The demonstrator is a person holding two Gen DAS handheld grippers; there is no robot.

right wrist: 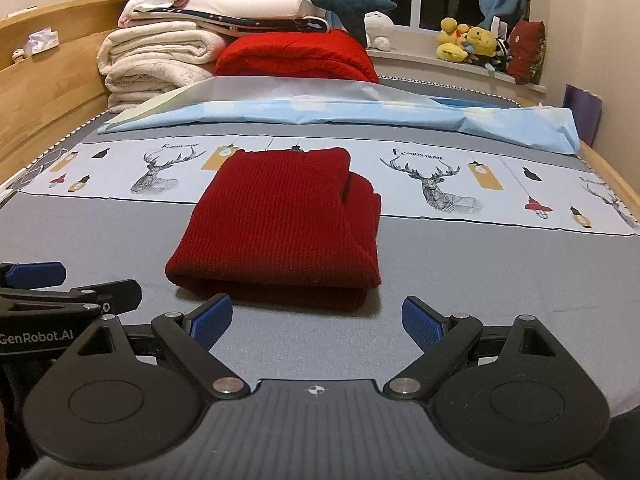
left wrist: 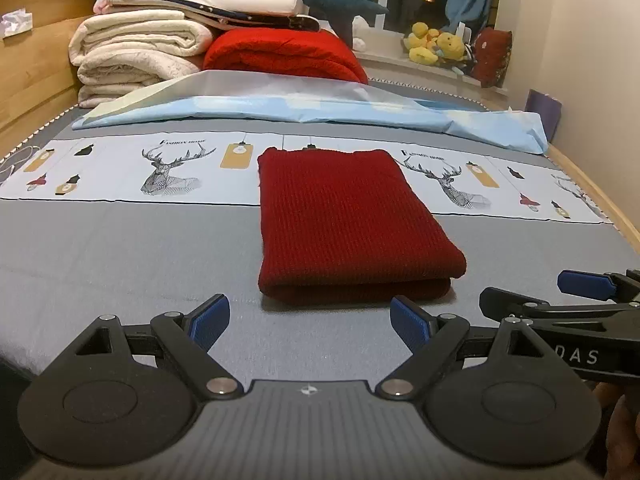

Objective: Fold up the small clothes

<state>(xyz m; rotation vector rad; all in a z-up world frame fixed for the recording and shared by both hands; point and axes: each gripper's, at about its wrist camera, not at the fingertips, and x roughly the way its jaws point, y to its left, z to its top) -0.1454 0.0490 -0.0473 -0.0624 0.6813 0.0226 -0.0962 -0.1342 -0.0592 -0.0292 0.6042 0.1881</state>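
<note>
Left gripper [left wrist: 310, 322] spread wide, blue pads [left wrist: 210, 320] apart and empty, just short of the sweater's near fold. Right gripper [right wrist: 318, 322] likewise wide apart, holding nothing, beside the left one and just short of the same fold. Dark red sweater [left wrist: 348, 220] folded into a neat rectangle, flat on the grey bed sheet [left wrist: 120, 256], its far end over the deer-print strip [left wrist: 168, 172]. Beyond the sweater, a light blue sheet [left wrist: 304, 110], then stacked blankets [left wrist: 136, 48].
</note>
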